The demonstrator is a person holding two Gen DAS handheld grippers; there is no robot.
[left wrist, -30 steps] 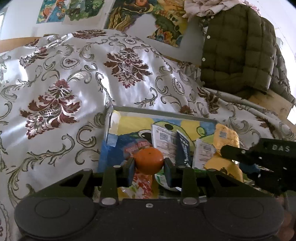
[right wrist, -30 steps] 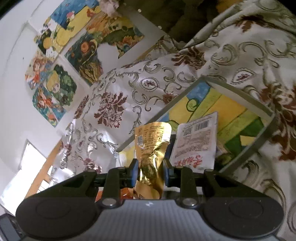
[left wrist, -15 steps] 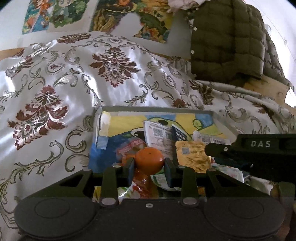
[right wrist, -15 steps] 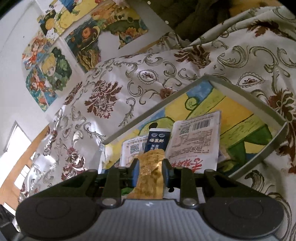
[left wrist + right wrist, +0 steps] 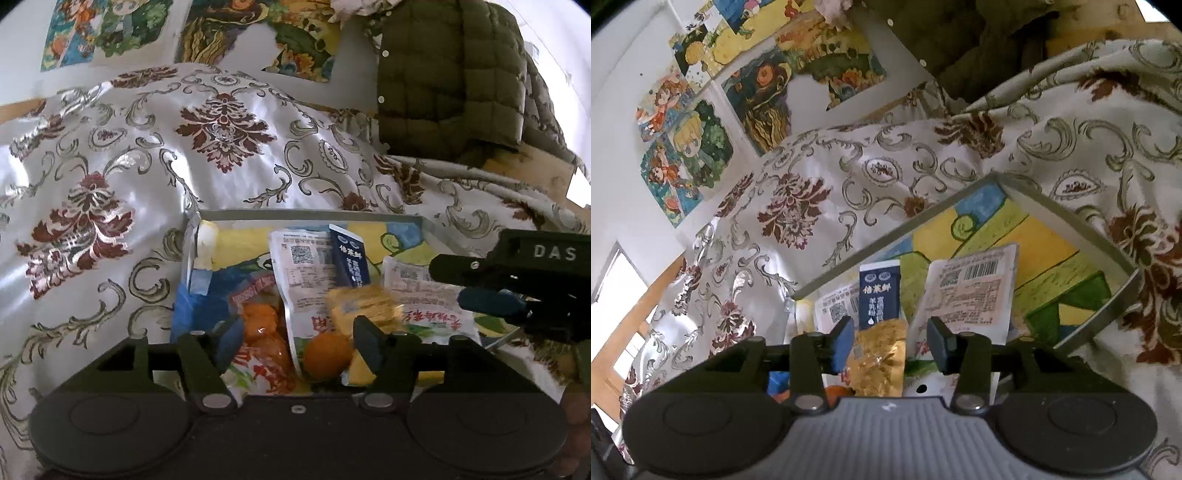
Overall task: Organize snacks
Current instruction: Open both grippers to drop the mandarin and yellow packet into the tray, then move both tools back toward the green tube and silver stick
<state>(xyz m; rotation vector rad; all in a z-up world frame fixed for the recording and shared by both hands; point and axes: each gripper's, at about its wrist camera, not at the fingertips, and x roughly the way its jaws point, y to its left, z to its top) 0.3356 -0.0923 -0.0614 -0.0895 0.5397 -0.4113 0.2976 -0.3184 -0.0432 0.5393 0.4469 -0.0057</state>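
A shiny white cloth (image 5: 155, 155) with dark red floral medallions and grey scrolls covers the surface. Behind it, a white wall carries colourful cartoon posters (image 5: 687, 147), and an olive quilted jacket (image 5: 450, 81) hangs at the far right.

A shallow grey-rimmed tray (image 5: 306, 214) with a yellow, blue and green picture base sits on the cloth. Inside lie flat snack packets: a white packet (image 5: 299, 273), a dark blue sachet (image 5: 349, 260) with its long axis running away from the camera, and a clear bag of orange snacks (image 5: 258, 325).

The left claw (image 5: 291, 343) has just been opening; its jaws stand wide apart, and the small orange fruit (image 5: 327, 354) lies loose in the tray between them, just beside the right finger.

The right claw (image 5: 890, 343) has also just been opening; the crinkled gold packet (image 5: 879, 360) sits between its pads, seemingly free of both, in the tray's near end.

The tray's far right portion (image 5: 1052, 240) shows bare base, and cloth lies open all around the rim.
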